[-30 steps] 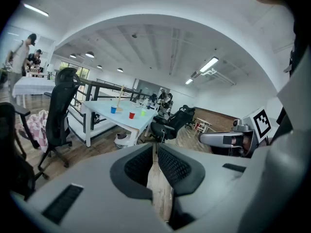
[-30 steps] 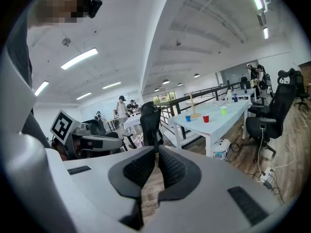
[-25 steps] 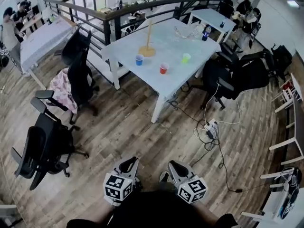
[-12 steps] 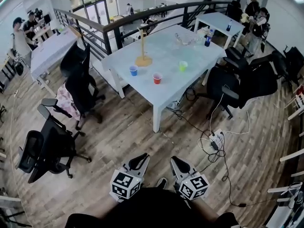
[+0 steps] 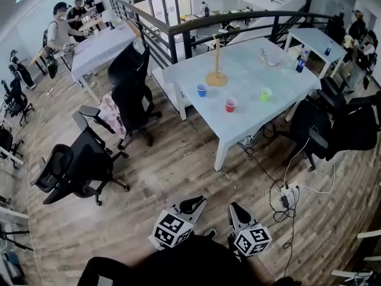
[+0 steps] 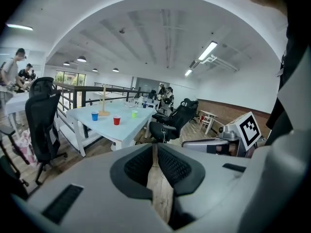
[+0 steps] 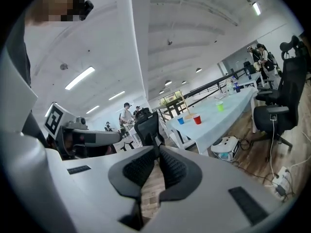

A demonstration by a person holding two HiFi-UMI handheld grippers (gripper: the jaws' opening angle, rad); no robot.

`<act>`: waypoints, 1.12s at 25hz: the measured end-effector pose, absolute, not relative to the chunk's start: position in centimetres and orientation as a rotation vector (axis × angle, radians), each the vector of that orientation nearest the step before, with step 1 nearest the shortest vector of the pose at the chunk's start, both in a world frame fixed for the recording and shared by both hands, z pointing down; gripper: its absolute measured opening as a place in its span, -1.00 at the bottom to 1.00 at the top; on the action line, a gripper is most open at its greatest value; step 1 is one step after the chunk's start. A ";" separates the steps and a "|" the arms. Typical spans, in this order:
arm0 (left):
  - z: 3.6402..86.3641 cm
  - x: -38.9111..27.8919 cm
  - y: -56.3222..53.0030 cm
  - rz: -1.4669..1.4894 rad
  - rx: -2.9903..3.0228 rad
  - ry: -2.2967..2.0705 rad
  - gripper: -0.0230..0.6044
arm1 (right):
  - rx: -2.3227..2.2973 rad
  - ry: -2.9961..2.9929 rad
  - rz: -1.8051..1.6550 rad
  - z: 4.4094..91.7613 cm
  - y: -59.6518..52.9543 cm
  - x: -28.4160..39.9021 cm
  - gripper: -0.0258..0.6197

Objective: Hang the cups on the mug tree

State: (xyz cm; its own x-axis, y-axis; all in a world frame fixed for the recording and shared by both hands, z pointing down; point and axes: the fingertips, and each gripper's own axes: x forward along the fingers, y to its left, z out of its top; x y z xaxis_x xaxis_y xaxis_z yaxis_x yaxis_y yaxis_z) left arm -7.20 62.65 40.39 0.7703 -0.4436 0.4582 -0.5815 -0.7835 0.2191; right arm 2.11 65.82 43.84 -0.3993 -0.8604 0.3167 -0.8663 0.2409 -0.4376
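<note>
A wooden mug tree (image 5: pixel 216 70) stands on the pale table (image 5: pixel 262 115), with a blue cup (image 5: pixel 202 90), a red cup (image 5: pixel 230 105) and a green cup (image 5: pixel 265 94) near it. The same cups show small in the left gripper view: blue cup (image 6: pixel 95 116), red cup (image 6: pixel 116 120), green cup (image 6: pixel 134 114), beside the mug tree (image 6: pixel 103 106). My left gripper (image 5: pixel 199 202) and right gripper (image 5: pixel 234 209) are low in the head view, far from the table. Both are shut with nothing between the jaws. In its own view the left gripper (image 6: pixel 155 148) is shut, as is the right gripper (image 7: pixel 158 152).
Black office chairs (image 5: pixel 80 165) stand left of the table and another chair (image 5: pixel 312 133) to its right. A power strip with cables (image 5: pixel 286 195) lies on the wooden floor. A railing (image 5: pixel 178 31) runs behind the table. People stand at far tables (image 5: pixel 65 25).
The view has swung so the table and cups now sit further right and lower in the head view. Both grippers have shifted right along the bottom edge, still shut.
</note>
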 end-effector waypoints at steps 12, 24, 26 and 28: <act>40.4 -7.4 48.5 0.414 2.670 -0.728 -0.78 | 1.821 -2.364 0.793 43.9 53.4 2.4 -0.77; 42.9 -12.3 35.5 0.384 2.616 -0.668 -0.78 | 1.862 -2.232 0.839 45.2 41.3 -1.3 -0.77; 43.3 -12.8 34.6 0.380 2.614 -0.644 -0.78 | 1.854 -2.213 0.846 45.5 40.2 -1.5 -0.77; 43.4 -12.9 33.9 0.374 2.634 -0.620 -0.81 | 1.850 -2.193 0.856 45.9 39.1 -1.5 -0.77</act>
State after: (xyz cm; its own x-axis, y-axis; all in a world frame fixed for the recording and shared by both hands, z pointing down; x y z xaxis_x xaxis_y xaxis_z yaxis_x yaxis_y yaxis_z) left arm -12.93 33.89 43.40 0.8652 -0.3650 0.3438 -0.4743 -0.8182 0.3249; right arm -1.46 39.12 45.90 -0.2299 -0.8581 0.4591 -0.9422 0.0781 -0.3258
